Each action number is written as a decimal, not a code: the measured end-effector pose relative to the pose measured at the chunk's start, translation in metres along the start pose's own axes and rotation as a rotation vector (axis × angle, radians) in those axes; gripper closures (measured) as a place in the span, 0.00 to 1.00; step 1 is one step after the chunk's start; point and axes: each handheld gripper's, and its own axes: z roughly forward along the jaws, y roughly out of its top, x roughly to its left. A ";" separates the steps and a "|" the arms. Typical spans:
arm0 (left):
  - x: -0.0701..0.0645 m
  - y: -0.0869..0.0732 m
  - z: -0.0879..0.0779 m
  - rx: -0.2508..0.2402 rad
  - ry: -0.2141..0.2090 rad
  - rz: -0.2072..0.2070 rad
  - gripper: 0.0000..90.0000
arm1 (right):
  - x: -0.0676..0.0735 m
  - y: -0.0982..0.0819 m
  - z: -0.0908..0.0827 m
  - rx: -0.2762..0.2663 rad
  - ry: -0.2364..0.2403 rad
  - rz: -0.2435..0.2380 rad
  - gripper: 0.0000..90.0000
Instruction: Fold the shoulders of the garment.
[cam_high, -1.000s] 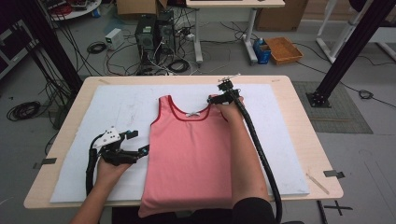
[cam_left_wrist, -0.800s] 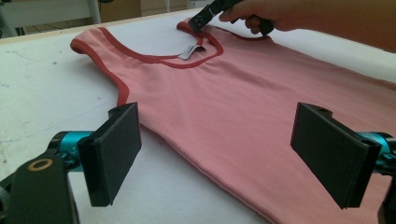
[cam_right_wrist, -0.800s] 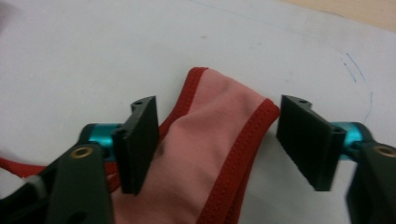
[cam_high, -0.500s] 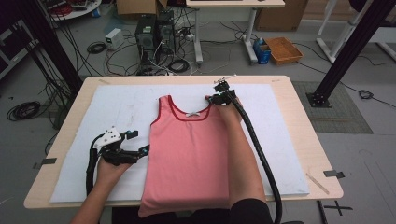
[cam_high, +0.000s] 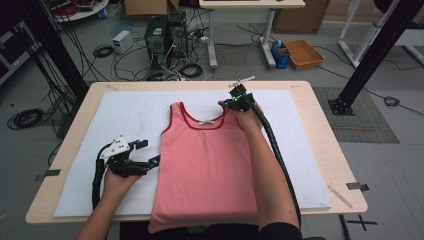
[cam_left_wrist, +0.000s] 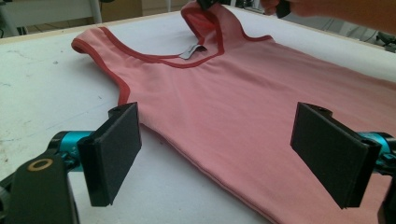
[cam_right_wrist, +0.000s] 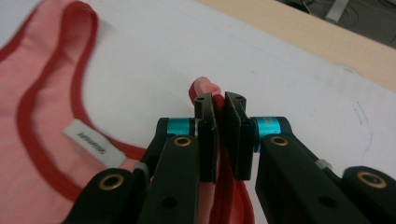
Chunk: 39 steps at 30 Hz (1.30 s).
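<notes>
A pink tank top (cam_high: 205, 160) with dark red trim lies flat on the white mat (cam_high: 125, 120), neckline toward the far side. My right gripper (cam_high: 226, 103) is at its right shoulder strap (cam_left_wrist: 205, 21). Its jaws have just been closing and now pinch the bunched strap (cam_right_wrist: 205, 87) between the pads, raised slightly off the mat. In the right gripper view, my right gripper (cam_right_wrist: 220, 100) has the red-edged fabric between its pads. My left gripper (cam_high: 150, 152) rests open beside the top's left side edge; its left gripper view (cam_left_wrist: 222, 149) has the pads (cam_left_wrist: 112, 154) wide apart over the hem side, touching nothing.
A white label (cam_right_wrist: 91, 142) sits inside the neckline. The wooden table (cam_high: 330, 150) borders the mat, with a tape mark (cam_high: 357, 186) at its front right. Behind the table the floor holds computer towers (cam_high: 162, 32), cables and an orange box (cam_high: 305, 52).
The right gripper's jaws went from open to shut on the shoulder strap, and the hand rose a little, lifting the strap. The left gripper stayed where it was.
</notes>
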 end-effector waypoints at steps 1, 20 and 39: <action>0.000 0.000 0.000 0.000 0.000 0.000 0.18 | 0.002 0.000 -0.004 -0.008 0.002 -0.002 0.93; -0.001 0.000 0.000 0.000 0.011 0.004 0.18 | 0.045 -0.045 -0.083 -0.148 0.113 -0.052 0.93; -0.001 0.000 0.001 0.005 0.017 0.001 0.18 | 0.071 -0.087 -0.089 -0.141 0.165 -0.127 0.63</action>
